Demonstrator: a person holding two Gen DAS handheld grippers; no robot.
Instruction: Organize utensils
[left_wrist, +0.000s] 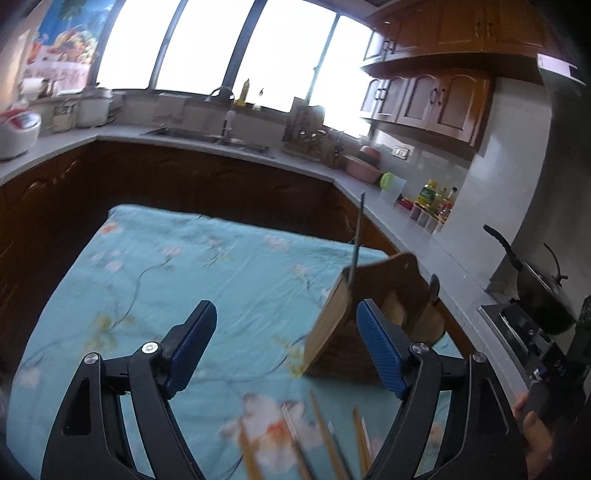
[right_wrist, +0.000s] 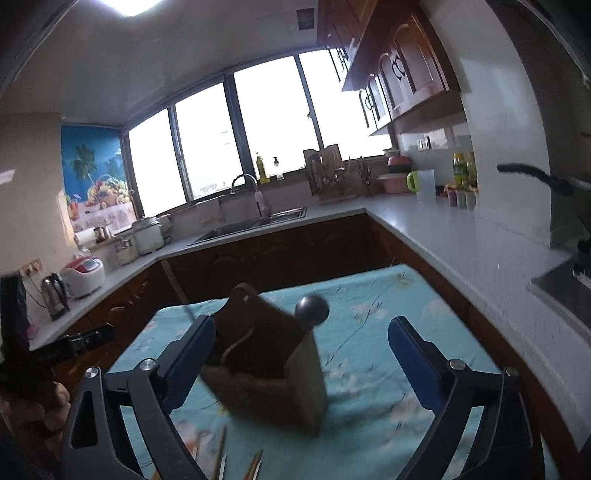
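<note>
A wooden utensil holder (left_wrist: 343, 325) stands on the floral turquoise cloth (left_wrist: 184, 277), with a thin dark handle (left_wrist: 357, 240) and a dark round-ended utensil (left_wrist: 434, 288) sticking out of it. Several wooden chopsticks (left_wrist: 325, 435) lie loose on the cloth in front of it. My left gripper (left_wrist: 286, 332) is open and empty, just left of the holder. In the right wrist view the holder (right_wrist: 273, 369) sits between my open right gripper's (right_wrist: 301, 332) fingers, with a round-headed ladle (right_wrist: 312, 308) in it. Chopstick tips (right_wrist: 240, 461) show at the bottom.
A grey L-shaped counter (left_wrist: 406, 229) runs behind and to the right, with a sink (right_wrist: 251, 221), dish rack (right_wrist: 328, 177), bottles (left_wrist: 432, 195), a rice cooker (right_wrist: 83, 275) and kettle (right_wrist: 53, 295). A stove with a black pan (left_wrist: 543, 291) is at the right.
</note>
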